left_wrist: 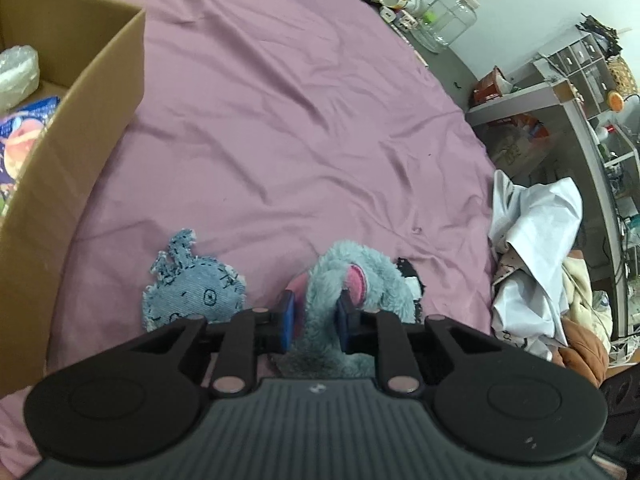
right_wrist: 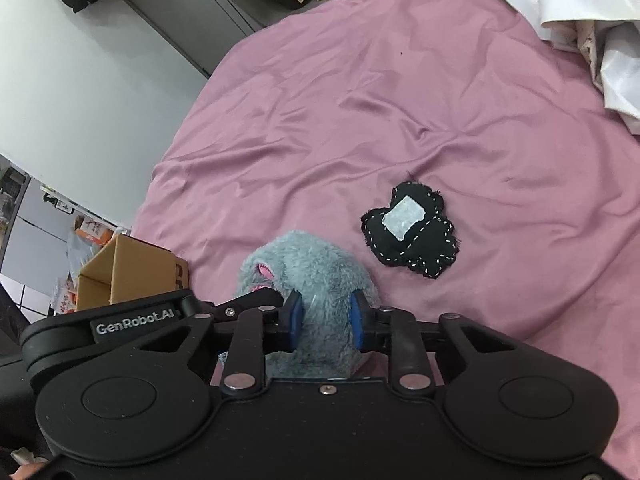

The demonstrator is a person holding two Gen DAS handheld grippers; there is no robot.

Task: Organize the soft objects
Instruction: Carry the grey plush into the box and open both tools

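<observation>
A fluffy grey-blue plush toy (left_wrist: 352, 280) with pink ears lies on the pink bedsheet (left_wrist: 300, 120). My left gripper (left_wrist: 316, 314) is shut on one part of it. My right gripper (right_wrist: 326, 318) is shut on the same plush toy (right_wrist: 316, 276) from another side. A blue denim stuffed toy (left_wrist: 192, 288) lies just left of the plush. A black fabric toy (right_wrist: 412, 230) with white stitching and a white patch lies on the sheet (right_wrist: 400, 100), right of and beyond the right gripper; its edge also shows in the left wrist view (left_wrist: 412, 280).
An open cardboard box (left_wrist: 80, 140) stands at the left on the bed with a plastic bag and a printed packet inside; it also shows in the right wrist view (right_wrist: 128, 276). White clothes (left_wrist: 532, 248) are heaped at the bed's right edge. Shelves and a glass jar (left_wrist: 448, 20) stand beyond.
</observation>
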